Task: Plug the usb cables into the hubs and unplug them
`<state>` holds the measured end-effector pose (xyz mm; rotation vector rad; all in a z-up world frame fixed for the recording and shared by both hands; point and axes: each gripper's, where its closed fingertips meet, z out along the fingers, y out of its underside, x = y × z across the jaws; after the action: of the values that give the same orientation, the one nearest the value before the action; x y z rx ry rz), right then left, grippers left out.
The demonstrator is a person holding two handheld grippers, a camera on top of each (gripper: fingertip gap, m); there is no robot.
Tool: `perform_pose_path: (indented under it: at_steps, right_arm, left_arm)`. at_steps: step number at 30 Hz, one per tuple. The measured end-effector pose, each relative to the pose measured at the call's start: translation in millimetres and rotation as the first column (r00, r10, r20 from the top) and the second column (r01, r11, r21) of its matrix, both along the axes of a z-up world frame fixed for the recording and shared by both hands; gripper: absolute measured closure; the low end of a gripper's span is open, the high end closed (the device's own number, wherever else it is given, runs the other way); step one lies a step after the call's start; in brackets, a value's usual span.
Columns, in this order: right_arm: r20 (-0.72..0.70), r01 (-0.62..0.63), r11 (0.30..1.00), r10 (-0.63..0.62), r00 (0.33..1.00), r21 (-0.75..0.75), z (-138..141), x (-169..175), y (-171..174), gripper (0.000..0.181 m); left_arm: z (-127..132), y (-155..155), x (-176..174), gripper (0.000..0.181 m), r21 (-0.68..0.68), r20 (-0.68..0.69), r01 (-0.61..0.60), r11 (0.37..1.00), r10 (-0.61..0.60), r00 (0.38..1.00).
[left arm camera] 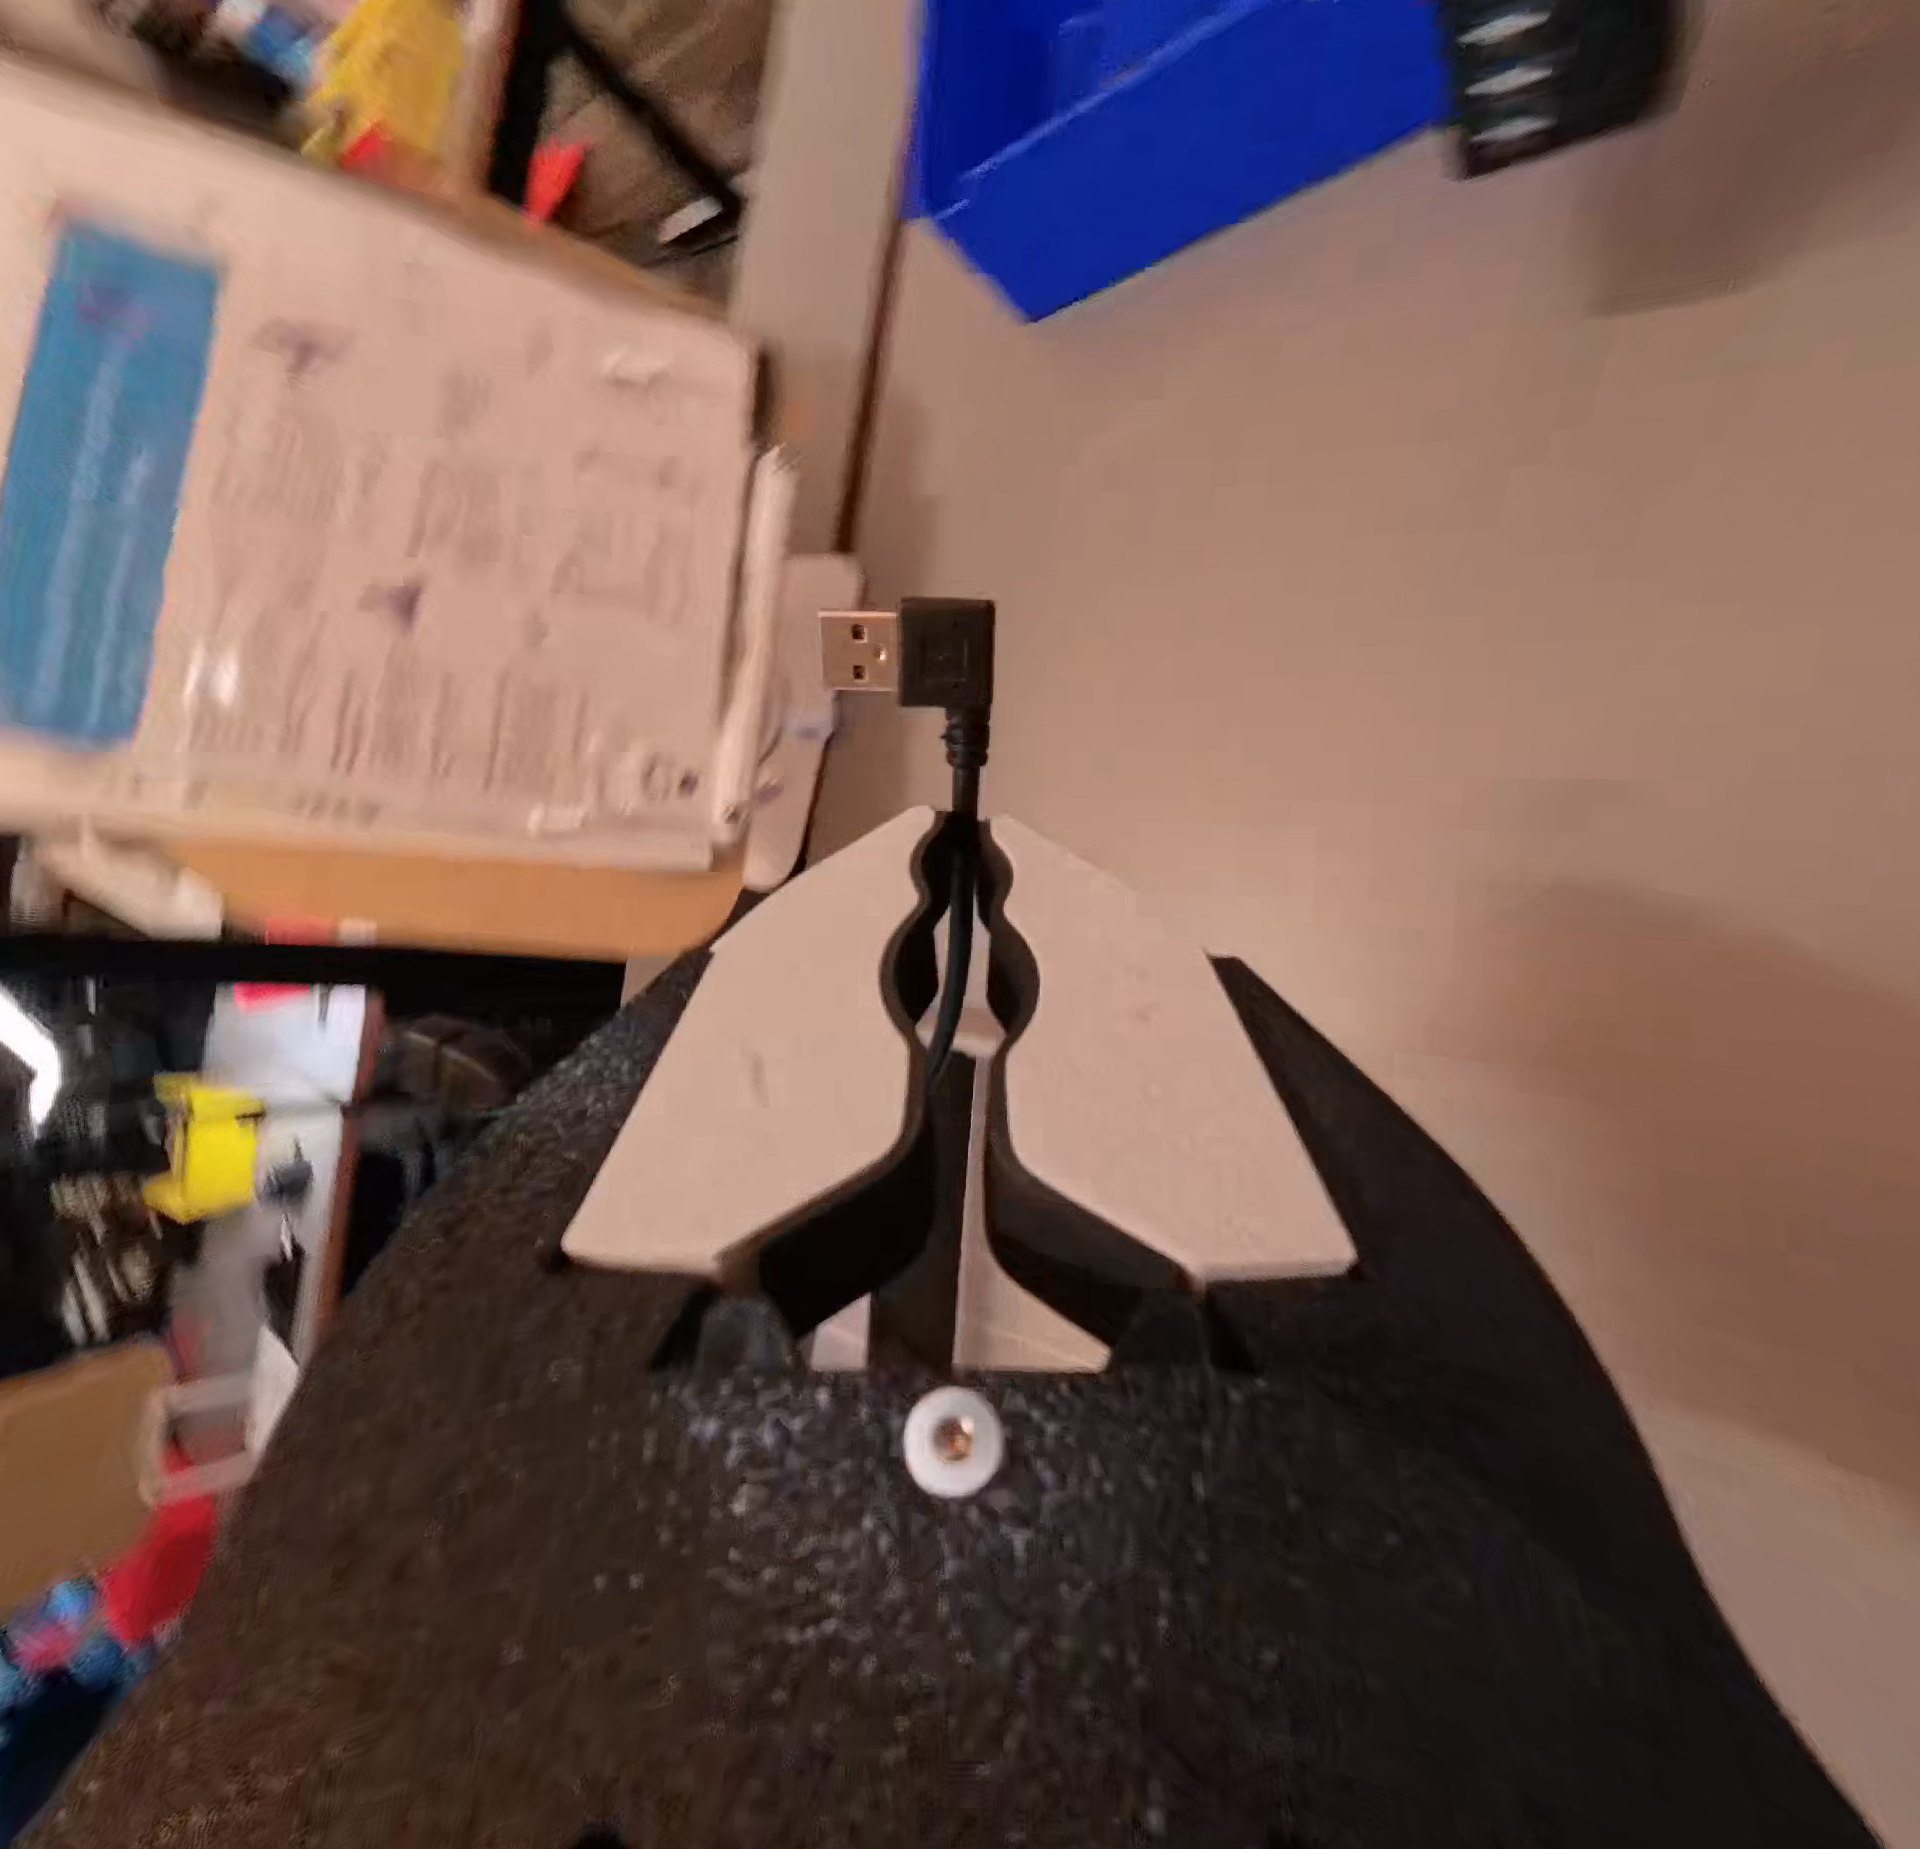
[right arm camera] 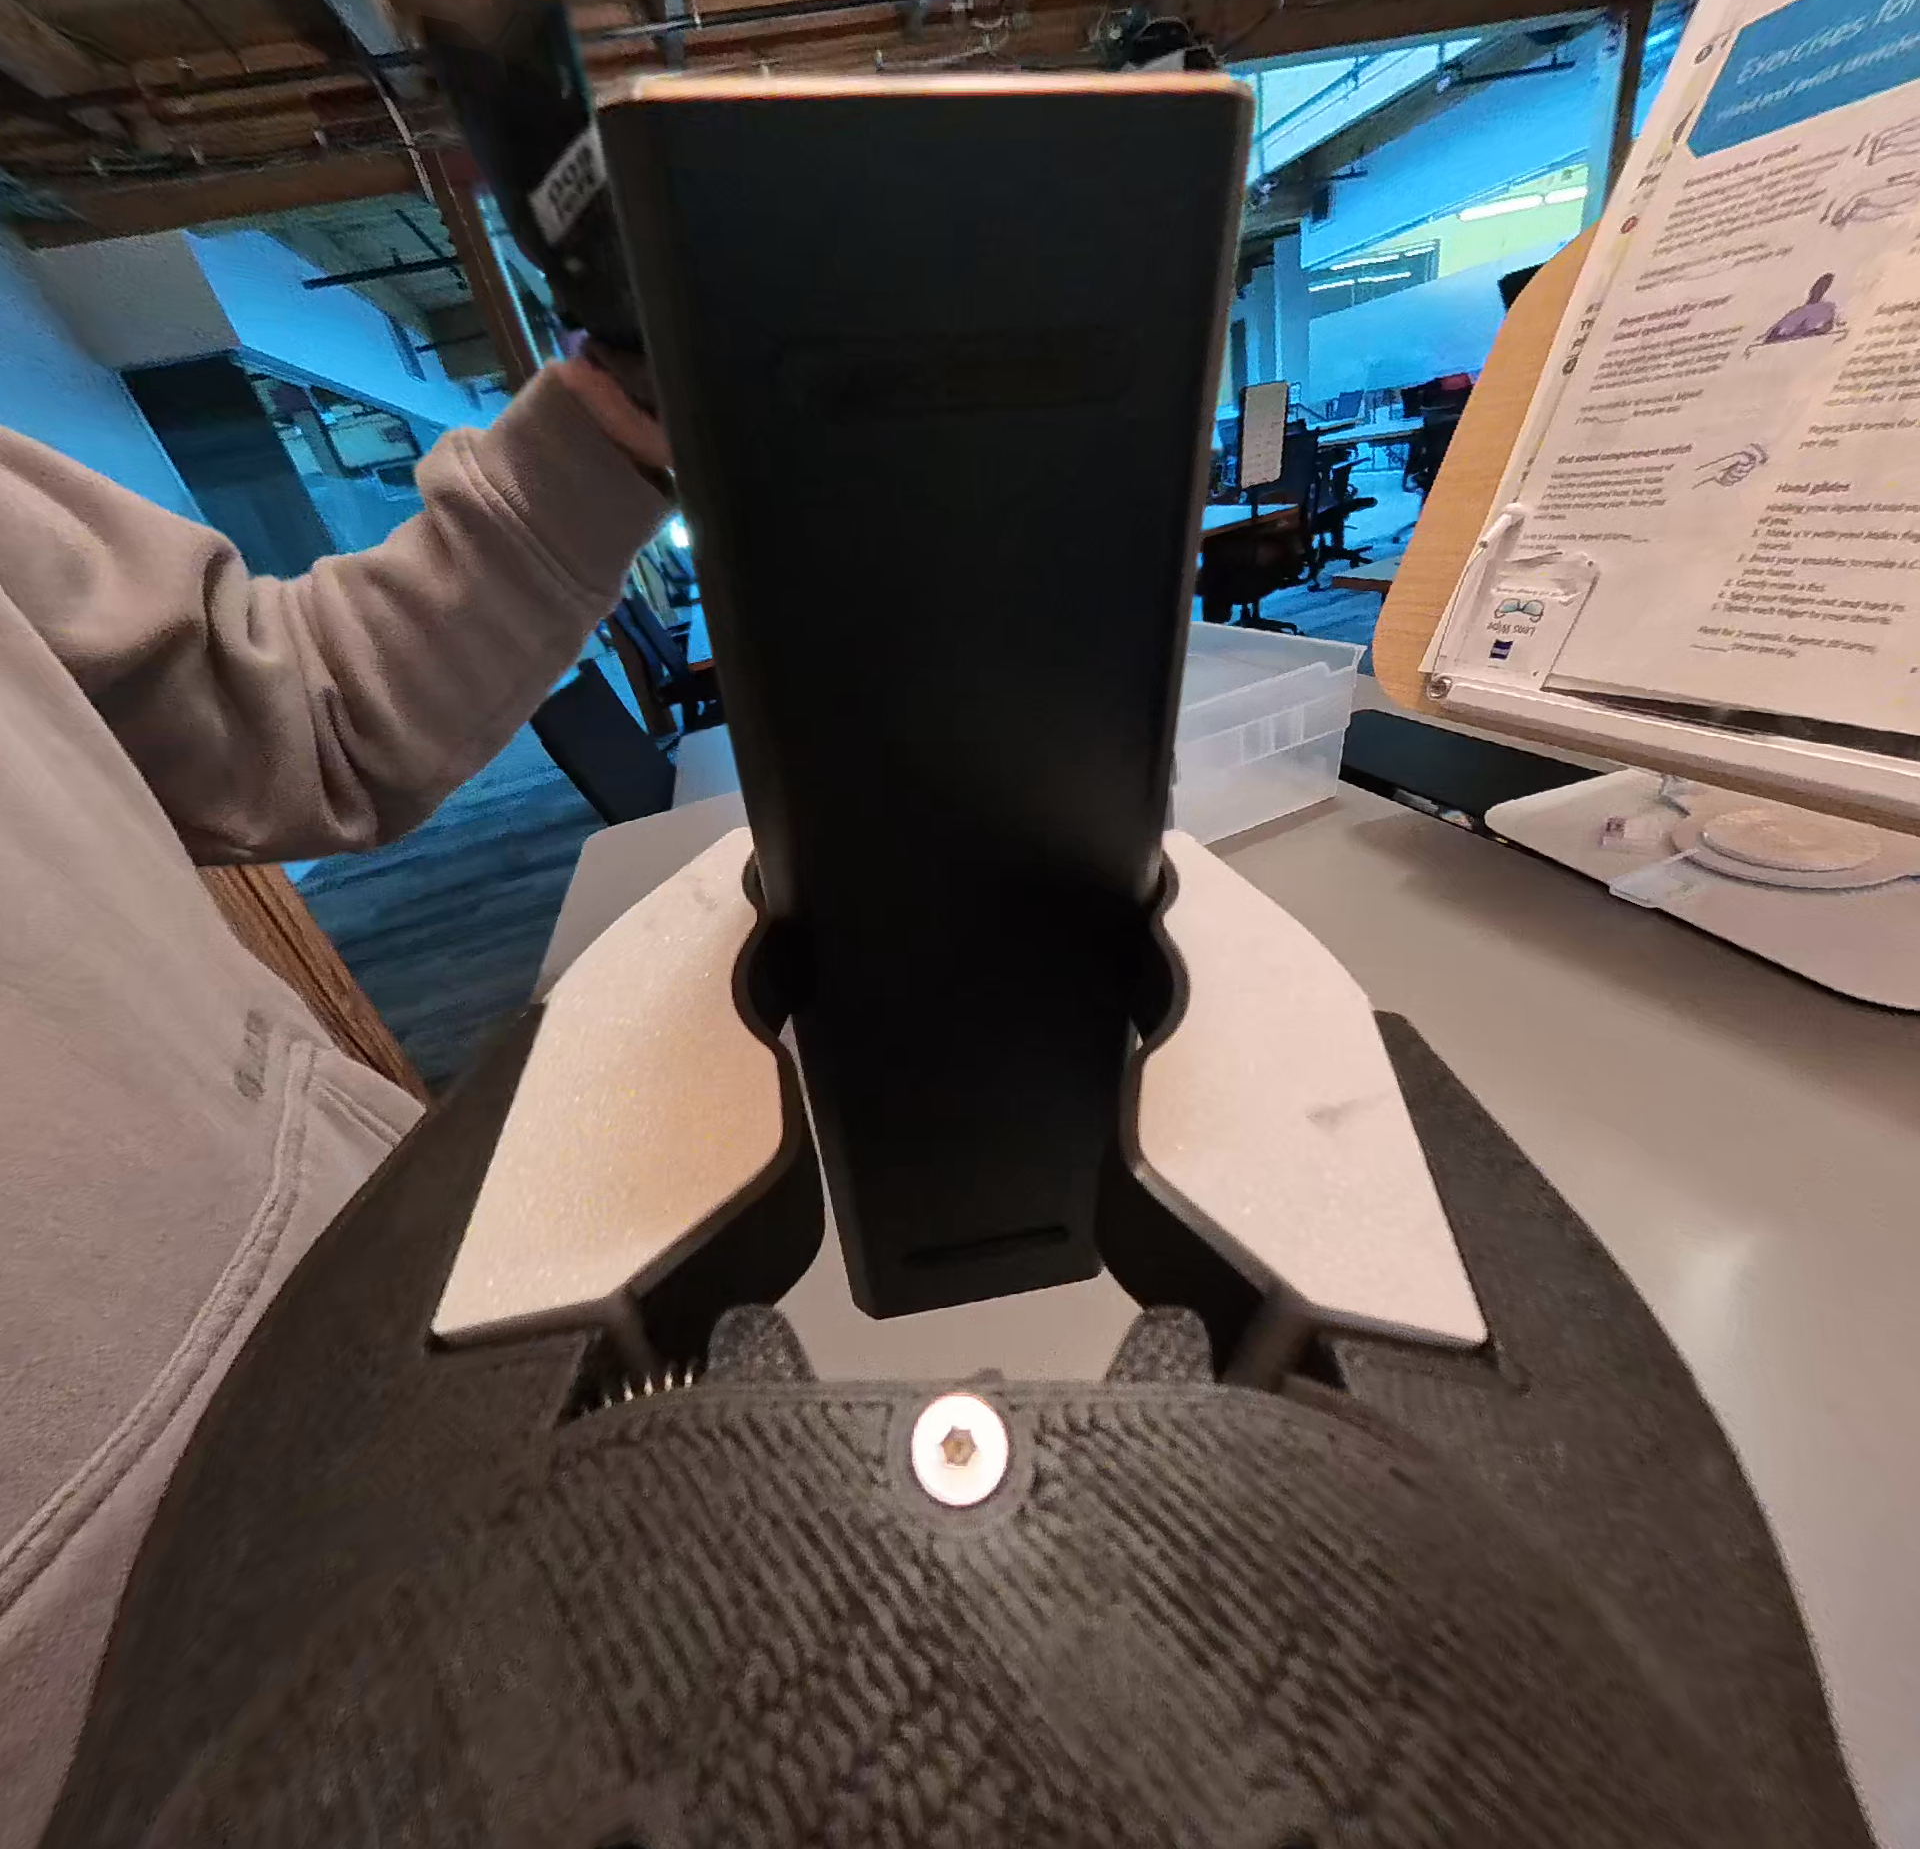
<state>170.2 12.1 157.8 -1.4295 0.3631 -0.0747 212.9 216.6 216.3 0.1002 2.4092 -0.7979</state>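
My left gripper point(left arm camera: 961, 820) is shut on a thin black usb cable point(left arm camera: 964, 771). Its right-angle plug point(left arm camera: 904, 654) sticks out past the fingertips, metal end pointing left, in the air above the beige table point(left arm camera: 1351, 656). My right gripper point(right arm camera: 956, 885) is shut on a long black hub point(right arm camera: 935, 552), held upright with its flat back toward the camera; its ports are hidden. The other gripper's black body point(right arm camera: 530, 137) shows at upper left in the right wrist view, held by a hand in a beige sleeve point(right arm camera: 312, 636).
A document stand with a printed page point(left arm camera: 364, 552) is at the left, and shows at the right in the right wrist view point(right arm camera: 1714, 397). A blue bin point(left arm camera: 1164, 116) and another black hub point(left arm camera: 1538, 43) lie at the far end. A clear plastic tray point(right arm camera: 1257, 729) sits behind the held hub.
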Motion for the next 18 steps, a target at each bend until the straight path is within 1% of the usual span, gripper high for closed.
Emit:
perform_pose_path:
  at_steps: [1,2,3,5,7,9,10,13,14,16,17,18]
  right_arm:
    - [0.004,0.001,1.000,-0.001,1.000,0.005,1,0,-2,0.115]
    - [0.009,0.010,1.000,-0.010,1.000,0.008,2,0,-5,0.115]
    - [0.008,0.012,1.000,-0.012,1.000,0.010,2,-1,-8,0.115]
    - [0.003,0.014,1.000,-0.014,1.000,0.027,3,-2,-12,0.115]
    - [0.002,0.011,1.000,-0.011,1.000,0.027,1,-5,-14,0.115]
    - [0.002,0.010,1.000,-0.010,1.000,0.020,-1,-9,-15,0.115]
    - [0.002,0.000,1.000,0.000,1.000,0.017,-3,-12,-15,0.115]
    - [0.002,-0.010,1.000,0.010,1.000,0.018,-5,-17,-14,0.115]
    - [0.002,-0.020,1.000,0.020,1.000,0.017,-6,-19,-14,0.115]
    - [0.002,-0.027,0.999,0.027,1.000,0.022,-9,-20,-13,0.115]
    - [-0.008,-0.044,0.999,0.044,0.999,0.028,-11,-21,-13,0.115]
    - [-0.016,-0.058,0.998,0.059,0.998,0.035,-13,-22,-12,0.115]
  left_arm:
    - [-10,-16,-11,0.178,0.066,0.010,0.088,0.994,-0.089,0.996]
    - [-25,-30,-21,0.178,0.135,0.012,0.176,0.975,-0.179,0.984]
    - [-44,-44,-30,0.178,0.193,0.000,0.254,0.948,-0.259,0.966]
    - [-88,-66,-44,0.178,0.276,-0.029,0.367,0.889,-0.373,0.927]
    - [-134,-77,-52,0.178,0.347,-0.061,0.434,0.832,-0.441,0.895]
    - [-172,-83,-55,0.178,0.385,-0.079,0.463,0.798,-0.472,0.878]
    - [-185,-87,-56,0.178,0.384,-0.084,0.471,0.794,-0.478,0.874]
    - [-207,-101,-54,0.178,0.355,-0.010,0.461,0.813,-0.490,0.872]
    - [-210,-105,-50,0.178,0.356,0.050,0.439,0.825,-0.486,0.872]
    - [-215,-110,-43,0.178,0.361,0.147,0.395,0.844,-0.470,0.870]
    - [-214,-114,-39,0.178,0.348,0.207,0.363,0.865,-0.448,0.870]
    - [-211,-117,-35,0.178,0.343,0.281,0.340,0.876,-0.441,0.852]
